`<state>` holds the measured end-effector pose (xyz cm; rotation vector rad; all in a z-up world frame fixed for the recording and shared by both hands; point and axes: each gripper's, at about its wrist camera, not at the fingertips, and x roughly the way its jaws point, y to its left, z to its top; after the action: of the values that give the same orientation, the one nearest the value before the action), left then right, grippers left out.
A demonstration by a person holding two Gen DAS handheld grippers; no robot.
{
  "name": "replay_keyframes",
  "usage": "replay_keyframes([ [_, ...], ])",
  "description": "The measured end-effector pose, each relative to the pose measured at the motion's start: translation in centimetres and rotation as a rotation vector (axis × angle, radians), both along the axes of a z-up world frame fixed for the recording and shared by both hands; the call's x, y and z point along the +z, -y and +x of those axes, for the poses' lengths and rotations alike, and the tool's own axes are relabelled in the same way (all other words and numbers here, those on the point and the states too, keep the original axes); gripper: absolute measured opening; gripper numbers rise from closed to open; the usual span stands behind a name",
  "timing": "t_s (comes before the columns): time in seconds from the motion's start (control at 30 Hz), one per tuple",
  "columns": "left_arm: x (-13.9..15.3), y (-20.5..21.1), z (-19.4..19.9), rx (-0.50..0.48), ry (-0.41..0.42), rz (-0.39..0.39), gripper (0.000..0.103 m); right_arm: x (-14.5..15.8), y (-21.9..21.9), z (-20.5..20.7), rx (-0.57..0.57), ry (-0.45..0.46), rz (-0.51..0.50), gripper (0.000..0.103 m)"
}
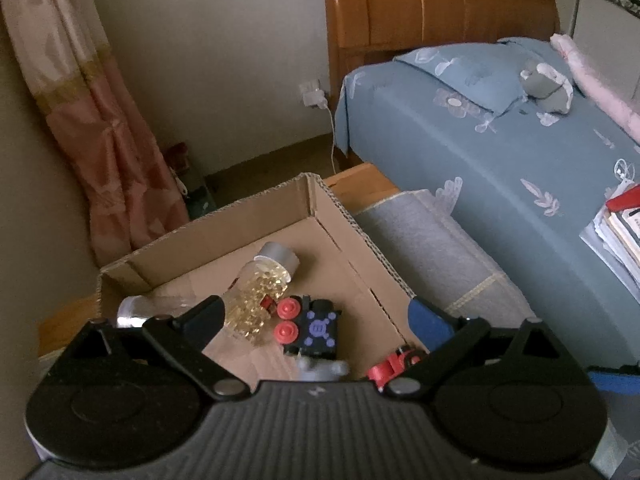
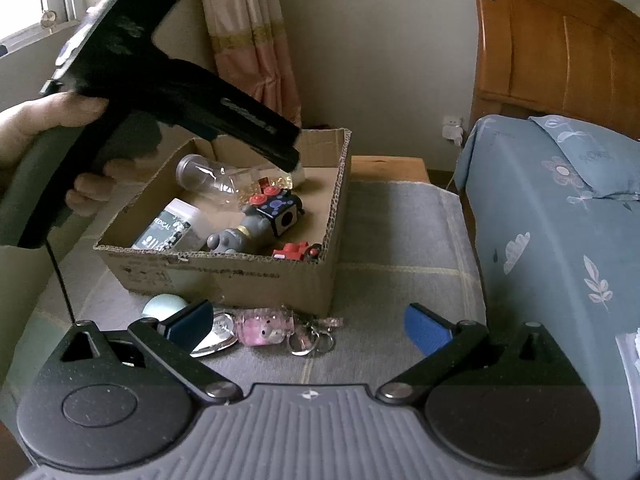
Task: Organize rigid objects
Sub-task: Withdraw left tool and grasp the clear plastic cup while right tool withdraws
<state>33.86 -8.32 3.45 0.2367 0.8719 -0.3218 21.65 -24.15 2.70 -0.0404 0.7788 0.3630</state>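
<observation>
An open cardboard box (image 2: pixel 280 280) stands on a grey mat. It holds a bottle of yellow beads (image 1: pixel 264 292), a clear bottle (image 2: pixel 204 178), a black cube toy with red knobs (image 1: pixel 314 326), a grey figure (image 2: pixel 240 236), a red toy (image 2: pixel 298 250) and a white "medical" container (image 2: pixel 172 228). My left gripper (image 1: pixel 316 316) is open and empty above the box. My right gripper (image 2: pixel 310 328) is open and empty, low over the mat in front of the box. Between its fingers lie a pink pig keychain (image 2: pixel 266 326) and a silver heart (image 2: pixel 218 336). A pale green ball (image 2: pixel 164 306) lies beside them.
A bed with a blue cover (image 2: pixel 560 220) and wooden headboard (image 2: pixel 552 48) runs along the right. A wooden stool (image 2: pixel 386 168) stands behind the box. A curtain (image 2: pixel 248 40) hangs at the back wall. Books (image 1: pixel 624 224) lie on the bed.
</observation>
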Motion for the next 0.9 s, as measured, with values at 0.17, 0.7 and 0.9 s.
replay_keyframes([
  [0.17, 1.1, -1.0, -2.9, 0.004, 0.038, -0.001, 0.098, -0.4, 0.3, -1.6, -0.001, 0.008, 0.023, 0.103],
  [0.7, -2.2, -5.0, -12.9, 0.054, 0.068, 0.02, 0.098, -4.3, -1.5, -7.0, 0.058, 0.009, 0.011, 0.103],
  [0.9, -5.0, -4.2, -15.0, 0.058, 0.023, -0.012, 0.098, -6.5, -1.1, -8.2, 0.055, -0.013, -0.014, 0.103],
])
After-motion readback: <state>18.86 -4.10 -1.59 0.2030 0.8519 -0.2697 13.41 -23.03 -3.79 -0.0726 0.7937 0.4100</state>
